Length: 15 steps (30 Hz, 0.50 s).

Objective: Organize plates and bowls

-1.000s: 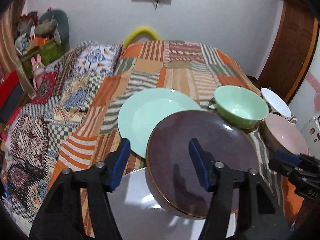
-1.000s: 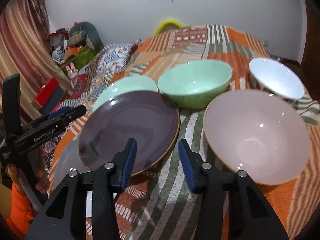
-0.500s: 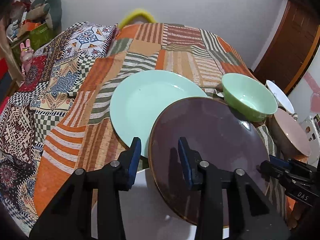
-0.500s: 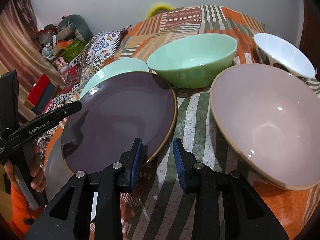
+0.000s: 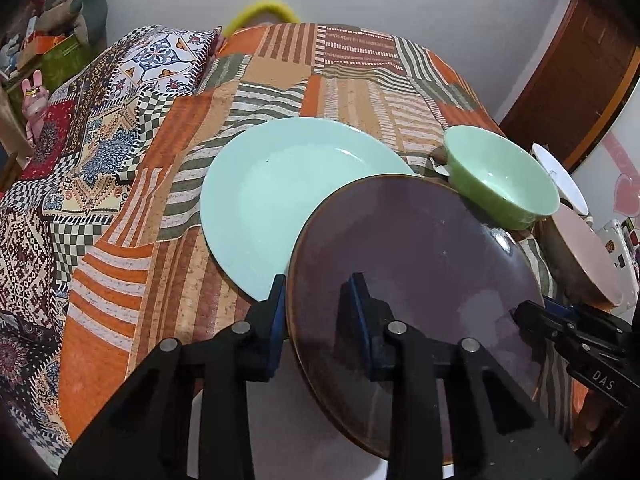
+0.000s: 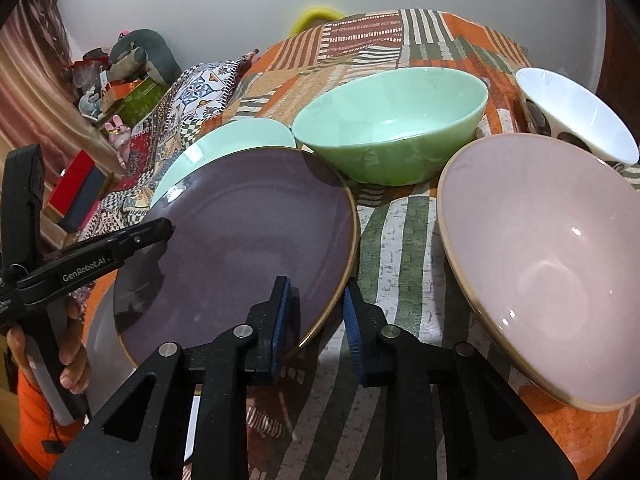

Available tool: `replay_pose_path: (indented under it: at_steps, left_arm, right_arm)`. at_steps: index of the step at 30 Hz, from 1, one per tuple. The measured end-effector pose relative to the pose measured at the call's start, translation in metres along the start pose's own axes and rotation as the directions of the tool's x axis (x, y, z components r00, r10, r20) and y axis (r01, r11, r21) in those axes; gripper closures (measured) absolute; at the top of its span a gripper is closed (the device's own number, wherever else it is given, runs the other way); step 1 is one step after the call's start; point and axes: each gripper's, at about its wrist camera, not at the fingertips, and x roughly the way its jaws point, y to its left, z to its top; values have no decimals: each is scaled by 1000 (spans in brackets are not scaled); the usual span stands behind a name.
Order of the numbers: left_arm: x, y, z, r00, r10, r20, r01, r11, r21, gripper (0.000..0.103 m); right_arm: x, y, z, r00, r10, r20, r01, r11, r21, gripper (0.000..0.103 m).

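A dark purple plate [image 5: 420, 260] [image 6: 248, 232] lies tilted, overlapping a mint plate [image 5: 288, 192] [image 6: 240, 136] and a white plate [image 5: 288, 420] [image 6: 100, 340]. My left gripper [image 5: 318, 308] straddles its left rim. The jaws are closing, one pad beside the edge and one over the face, not clamped. In the right wrist view the left gripper [image 6: 160, 228] reaches over the plate's far side. My right gripper [image 6: 316, 312] is shut on the plate's near-right rim. A green bowl [image 6: 392, 120], pink bowl [image 6: 540, 264] and white bowl [image 6: 576, 120] stand to the right.
Everything rests on a patchwork quilt [image 5: 168, 272] covering a bed. A person's hand [image 6: 72, 344] holds the left gripper's handle. Toys and boxes [image 5: 48, 40] crowd the far left by the wall. A brown door [image 5: 580, 80] stands at the right.
Both grippers have come down and in towards the purple plate. Their jaws have narrowed around its rim, the right pair closing onto it.
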Motion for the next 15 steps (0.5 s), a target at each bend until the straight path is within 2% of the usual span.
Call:
replay_pose_path:
  at_steps: [6, 15]
  left_arm:
    - [-8, 1, -6, 1000, -12, -3, 12, 1000, -20, 74]
    - [-32, -6, -20, 999, 14, 31, -13, 1000, -15, 74]
  right_arm:
    - [-2, 2, 0, 1000, 2, 2, -2, 1000, 0, 80]
    - [-11, 3, -1, 1000, 27, 8, -27, 1000, 3, 80]
